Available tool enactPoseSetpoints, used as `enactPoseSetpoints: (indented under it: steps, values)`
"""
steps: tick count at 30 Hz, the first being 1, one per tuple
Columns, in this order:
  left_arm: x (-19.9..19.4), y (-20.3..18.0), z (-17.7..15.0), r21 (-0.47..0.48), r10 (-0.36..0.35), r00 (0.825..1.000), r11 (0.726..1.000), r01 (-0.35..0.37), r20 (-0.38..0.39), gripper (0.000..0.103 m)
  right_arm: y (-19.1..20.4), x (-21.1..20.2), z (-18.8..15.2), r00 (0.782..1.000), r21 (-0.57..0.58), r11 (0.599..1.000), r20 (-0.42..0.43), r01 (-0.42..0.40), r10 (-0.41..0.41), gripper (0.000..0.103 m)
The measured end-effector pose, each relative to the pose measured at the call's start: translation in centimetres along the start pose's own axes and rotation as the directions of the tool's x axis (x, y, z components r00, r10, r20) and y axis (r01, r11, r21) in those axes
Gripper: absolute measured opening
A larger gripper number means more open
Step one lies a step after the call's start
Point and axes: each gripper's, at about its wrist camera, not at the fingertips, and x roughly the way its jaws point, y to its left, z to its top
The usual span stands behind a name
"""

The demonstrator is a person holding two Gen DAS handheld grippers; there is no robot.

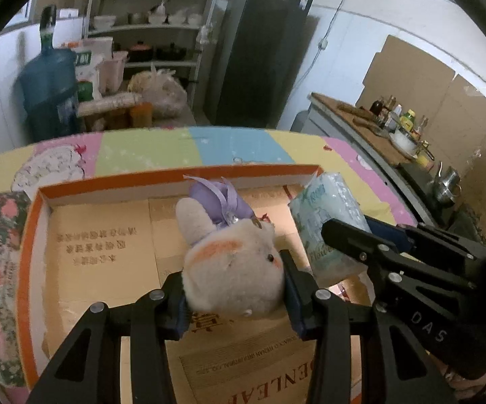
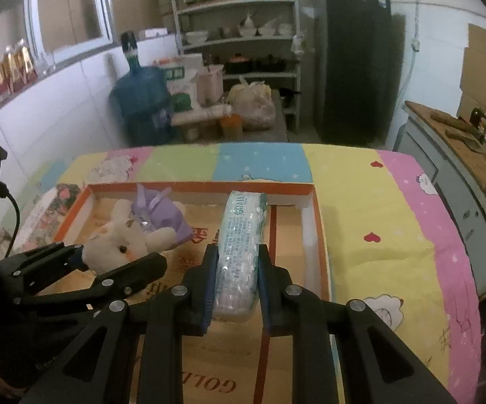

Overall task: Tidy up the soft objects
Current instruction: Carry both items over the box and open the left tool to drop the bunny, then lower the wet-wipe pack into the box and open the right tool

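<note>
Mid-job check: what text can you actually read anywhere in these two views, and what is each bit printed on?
"DAS": on the right hand-held gripper.
"GOLD", upside down, cut off: cardboard box floor.
"ENLEA", upside down, cut off: same box floor, left wrist view.
Red Chinese print on box: too blurred.
Tissue pack print: too blurred.

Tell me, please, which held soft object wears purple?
The plush bunny in the left gripper; the right gripper holds a plain blue-white tissue pack.

Both grippers are matte black with chunky skeleton frames, triangular cutouts and round silver screw heads at the joints. The left gripper [image 1: 234, 298] has dark blue pads inside its fingers, same on the right gripper [image 2: 237, 282], which shows white "DAS" lettering on its side.
</note>
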Motion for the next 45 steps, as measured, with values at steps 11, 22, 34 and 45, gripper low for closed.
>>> enactPoseSetpoints:
  steps: [11,22,34,45]
  values:
    - [1.1,1.0,0.1,-0.058,-0.009,0.997,0.998,0.005,-0.082,0.047,0.1,1.9,0.4,0.998,-0.022,1.0,-0.056,0.003,-0.004,0.022]
    - [0.8,2.3,-0.1,-0.123,-0.029,0.996,0.992,0.019,-0.084,0.075,-0.4,2.4,0.3,0.998,0.013,1.0,-0.05,-0.025,0.026,0.032]
    - [-2.8,2.0,-0.3,-0.083,-0.03,0.999,0.996,0.033,0.036,0.08,-0.4,0.7,0.1,0.999,0.034,0.999,0.007,-0.041,0.041,0.051]
    - [-7.6,2.4,-0.5,-0.071,-0.036,0.976,0.996,0.052,0.217,0.083,-0.6,-3.1,-0.3,0.997,0.046,0.999,0.082,-0.003,-0.001,0.051]
